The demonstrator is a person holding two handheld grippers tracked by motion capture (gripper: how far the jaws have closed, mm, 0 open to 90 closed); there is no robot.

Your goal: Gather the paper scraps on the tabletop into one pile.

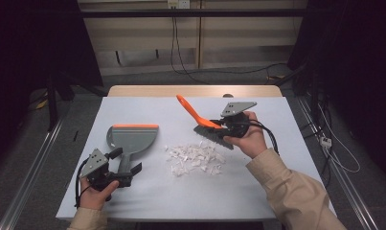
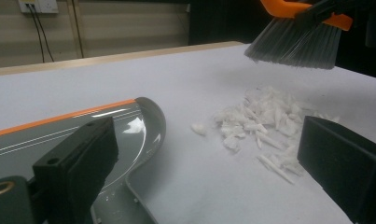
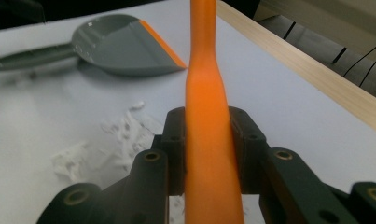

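Observation:
A grey dustpan with an orange lip lies flat on the white table cover, its handle pointing toward me. My left gripper stands open around that handle without pressing it; in the left gripper view the dustpan lies by the left jaw. A pile of white paper scraps lies mid-table, right of the pan. My right gripper is shut on the orange handle of a hand brush, holding its grey bristles just above the pile's far right side. The right gripper view shows both pads clamping the handle.
The table's wooden far edge runs behind the cover. Cables lie on the floor to the right, and metal rails flank the table. Bare cover stretches along the near side and the far left.

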